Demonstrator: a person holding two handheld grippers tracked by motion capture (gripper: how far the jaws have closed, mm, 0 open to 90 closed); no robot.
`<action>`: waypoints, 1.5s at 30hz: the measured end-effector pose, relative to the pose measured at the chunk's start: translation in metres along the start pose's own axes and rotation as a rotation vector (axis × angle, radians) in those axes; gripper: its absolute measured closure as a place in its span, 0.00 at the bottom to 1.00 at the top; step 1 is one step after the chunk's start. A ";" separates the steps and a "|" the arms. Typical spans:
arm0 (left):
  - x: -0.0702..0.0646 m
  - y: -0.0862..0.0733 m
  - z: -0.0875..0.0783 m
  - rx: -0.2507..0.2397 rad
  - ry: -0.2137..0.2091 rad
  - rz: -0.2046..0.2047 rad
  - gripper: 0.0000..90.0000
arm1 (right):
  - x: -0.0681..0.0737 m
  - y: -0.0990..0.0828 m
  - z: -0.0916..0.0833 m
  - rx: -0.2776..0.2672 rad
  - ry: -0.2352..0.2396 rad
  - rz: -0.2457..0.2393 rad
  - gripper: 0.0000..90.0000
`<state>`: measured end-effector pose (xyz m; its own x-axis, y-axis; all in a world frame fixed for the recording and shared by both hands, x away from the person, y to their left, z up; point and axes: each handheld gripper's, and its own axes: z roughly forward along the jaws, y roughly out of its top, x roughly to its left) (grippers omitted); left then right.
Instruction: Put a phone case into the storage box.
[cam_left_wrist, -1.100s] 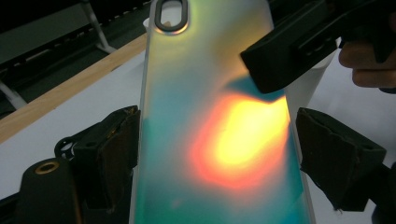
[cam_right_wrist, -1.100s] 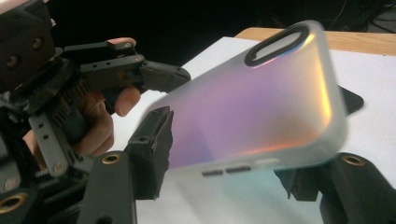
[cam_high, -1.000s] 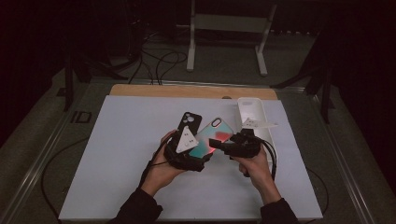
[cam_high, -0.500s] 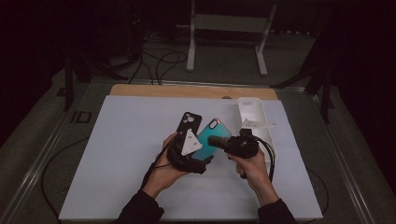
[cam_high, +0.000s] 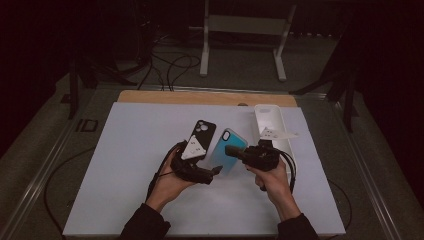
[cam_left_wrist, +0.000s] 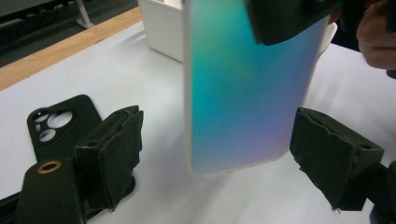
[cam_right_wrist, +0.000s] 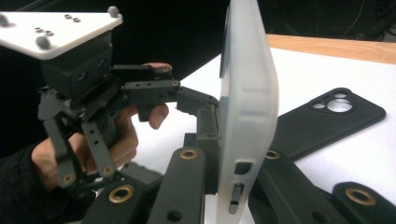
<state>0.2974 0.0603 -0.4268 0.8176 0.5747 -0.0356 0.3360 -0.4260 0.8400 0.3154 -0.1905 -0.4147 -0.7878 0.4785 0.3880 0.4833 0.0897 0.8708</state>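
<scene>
High view: on the white table (cam_high: 125, 165), the right gripper (cam_high: 235, 151), whose jaws have just been closing, clamps the teal phone case (cam_high: 227, 150) on edge. Left gripper (cam_left_wrist: 224, 154) stands open, pads either side of that case's lower end without touching. Black phone case (cam_high: 201, 135) lies flat beside it.

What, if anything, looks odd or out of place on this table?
Nothing is spilled or broken. The blue phone case is off the table, pinched on edge by the right gripper, with the left gripper open around its lower end. The black phone case lies flat; the white tray sits aligned.
</scene>
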 end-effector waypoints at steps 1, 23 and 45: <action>0.001 -0.001 -0.001 0.002 -0.002 -0.005 0.19 | 0.000 0.000 0.000 0.001 0.002 -0.007 0.96; 0.000 -0.010 0.001 0.011 -0.152 -0.016 0.12 | 0.016 0.009 -0.002 -0.034 0.113 -0.091 0.95; 0.003 -0.019 0.000 -0.012 -0.315 -0.012 0.55 | 0.018 0.008 0.001 -0.004 0.182 -0.141 0.94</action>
<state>0.2933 0.0698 -0.4433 0.9189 0.3342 -0.2097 0.3424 -0.4111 0.8449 0.3055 -0.1809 -0.4015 -0.9035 0.2958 0.3101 0.3622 0.1404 0.9215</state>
